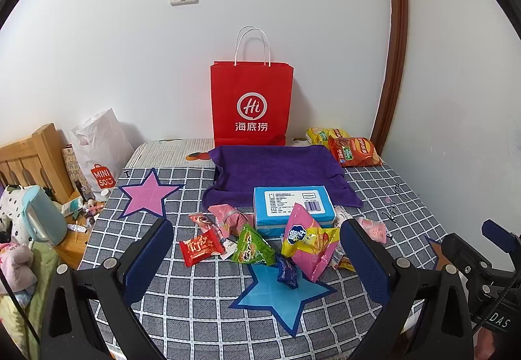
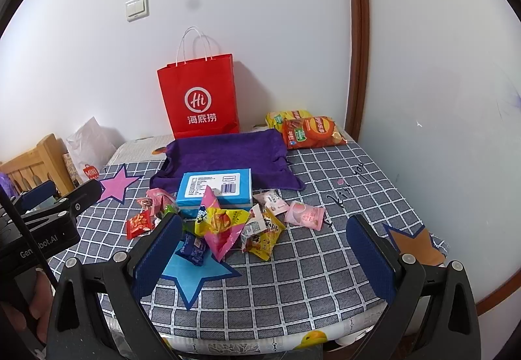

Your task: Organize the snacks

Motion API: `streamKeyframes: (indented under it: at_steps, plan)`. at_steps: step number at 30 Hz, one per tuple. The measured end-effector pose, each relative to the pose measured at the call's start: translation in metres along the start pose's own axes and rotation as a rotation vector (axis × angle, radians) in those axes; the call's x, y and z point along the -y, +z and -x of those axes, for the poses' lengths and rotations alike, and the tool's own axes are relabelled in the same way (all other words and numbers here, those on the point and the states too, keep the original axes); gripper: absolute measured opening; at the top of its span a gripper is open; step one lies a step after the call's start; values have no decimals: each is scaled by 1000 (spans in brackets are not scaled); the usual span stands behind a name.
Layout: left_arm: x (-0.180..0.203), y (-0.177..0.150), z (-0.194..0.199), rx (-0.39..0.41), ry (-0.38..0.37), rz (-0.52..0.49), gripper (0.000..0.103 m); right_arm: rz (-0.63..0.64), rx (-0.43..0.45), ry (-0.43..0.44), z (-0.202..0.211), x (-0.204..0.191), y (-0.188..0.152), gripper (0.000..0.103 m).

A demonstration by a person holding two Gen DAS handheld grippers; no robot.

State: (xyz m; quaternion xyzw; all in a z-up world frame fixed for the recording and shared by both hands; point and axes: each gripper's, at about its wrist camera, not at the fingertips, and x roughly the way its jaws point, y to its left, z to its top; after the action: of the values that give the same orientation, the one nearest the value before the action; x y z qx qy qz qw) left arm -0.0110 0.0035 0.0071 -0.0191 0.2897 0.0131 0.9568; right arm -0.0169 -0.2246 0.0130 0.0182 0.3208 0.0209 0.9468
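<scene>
red bag (image 1: 250, 102), purple towel (image 1: 276, 164) — grey-checked cloth (image 1: 202, 311)

Snacks heaped ahead of the fingers

Snack pile (image 1: 260, 246) lies between the left gripper's fingers (image 1: 148, 259), a box (image 1: 293, 207) behind it on a towel (image 1: 276, 167), a bag (image 1: 250, 102) farthest back.

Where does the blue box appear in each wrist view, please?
Left wrist: the blue box sits right of centre, on the purple towel's front edge.
Right wrist: the blue box sits left of centre.
Shared landmark: the red paper bag stands behind it.
</scene>
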Motion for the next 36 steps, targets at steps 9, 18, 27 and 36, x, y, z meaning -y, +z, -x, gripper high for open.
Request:
streamKeyframes:
  at_steps: [9,18,27,36]
  plan:
    - [-1,0,0,0,0,2,102,3,-1,-1,0,-1,0,100]
    - [-1,-2,-1,-1,0,4,102,9,4,3,0,-3,0,100]
    - [-3,-4,-3,1,-1,5,102,18,14,12,0,-5,0,100]
    - [-3,-1,-12,1,-5,-11,102,20,16,25,-8,-2,0,100]
